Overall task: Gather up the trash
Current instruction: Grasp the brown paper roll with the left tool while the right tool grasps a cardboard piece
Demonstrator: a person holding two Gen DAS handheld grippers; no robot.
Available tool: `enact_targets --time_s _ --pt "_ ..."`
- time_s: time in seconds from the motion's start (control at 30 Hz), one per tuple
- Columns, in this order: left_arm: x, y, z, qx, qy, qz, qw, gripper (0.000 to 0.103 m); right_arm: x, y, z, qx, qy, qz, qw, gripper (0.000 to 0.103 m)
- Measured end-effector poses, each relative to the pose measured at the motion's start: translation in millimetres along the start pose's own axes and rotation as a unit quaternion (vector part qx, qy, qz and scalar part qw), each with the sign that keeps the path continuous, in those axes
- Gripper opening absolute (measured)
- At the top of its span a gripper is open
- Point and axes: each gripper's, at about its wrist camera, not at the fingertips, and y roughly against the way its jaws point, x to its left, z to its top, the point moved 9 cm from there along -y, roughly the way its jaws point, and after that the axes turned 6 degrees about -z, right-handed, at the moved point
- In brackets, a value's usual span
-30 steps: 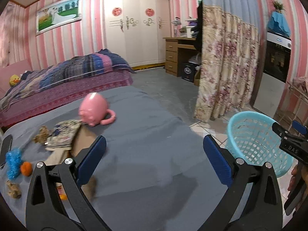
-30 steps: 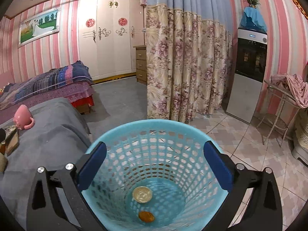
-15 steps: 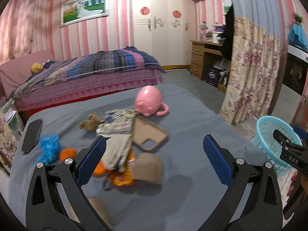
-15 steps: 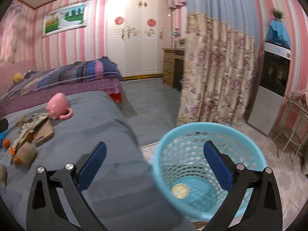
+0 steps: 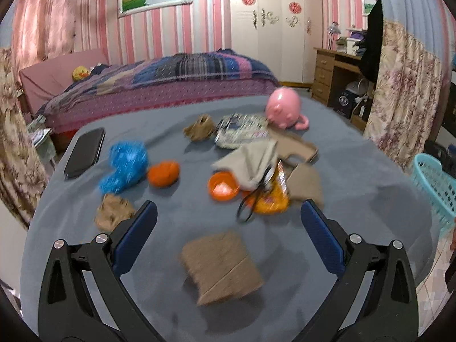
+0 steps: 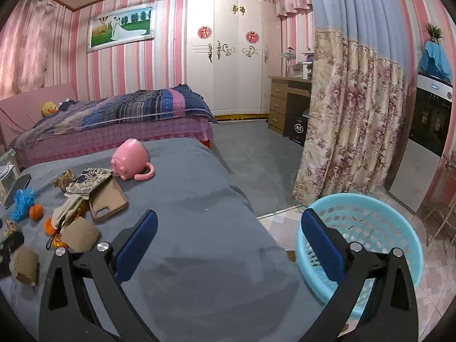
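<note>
Below left gripper [image 5: 228,228], spread empty: cardboard tube [image 5: 221,266] flat, long axis slanting near-right; right gripper [image 6: 228,233] likewise.

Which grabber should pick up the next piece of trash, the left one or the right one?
Probably the left. The left gripper is open just above the brown cardboard piece. The right gripper is open too, but sits over bare grey cloth beside the blue basket.

The left gripper [image 5: 228,228] has its jaws spread wide (nothing between them); the right gripper [image 6: 228,228] is likewise spread and empty.
</note>
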Motion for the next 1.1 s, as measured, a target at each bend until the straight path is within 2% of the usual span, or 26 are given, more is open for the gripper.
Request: enact_targets --time_s 0.2,0.37,0.43,0.5,0.53,0.57,0.63,0.77,1.1 --pt "16 -13 -32 0.036 0.014 0.001 0.9993 0.097 12 -11 -23 0.026 0.024 0.006 0.999 0.098" --pt "17 -22 -43 0.057 0.025 -0.011 0.998 0.096 9 -14 -22 0.032 0.011 0.004 0.999 0.099" --pt "14 -25 -45 0.064 0.02 -0.023 0.9975 0.089 11 -15 -23 0.035 0.008 0.008 0.999 0.099" --pt "10 -29 -48 0.075 0.014 -0.034 0.9965 0.07 16 -16 -26 0.04 0.011 0.013 0.999 0.099" --pt "8 -31 -49 0.081 0.011 -0.039 0.9959 0.066 16 -17 -26 0.042 0.013 0.014 0.999 0.099" --pt "8 -30 -49 0.079 0.008 -0.038 0.9962 0.065 18 -16 -28 0.044 0.017 0.017 0.999 0.099" --pt "5 -26 -47 0.067 0.004 -0.04 0.9969 0.055 22 -16 -29 0.045 0.02 0.021 0.999 0.099" --pt "7 -23 -40 0.055 0.007 -0.037 0.9977 0.047 40 -15 -29 0.045 0.031 0.038 0.998 0.099" --pt "51 -13 10 0.004 0.023 0.001 0.9997 0.047 121 -9 -34 0.045 0.08 0.11 0.99 0.098"
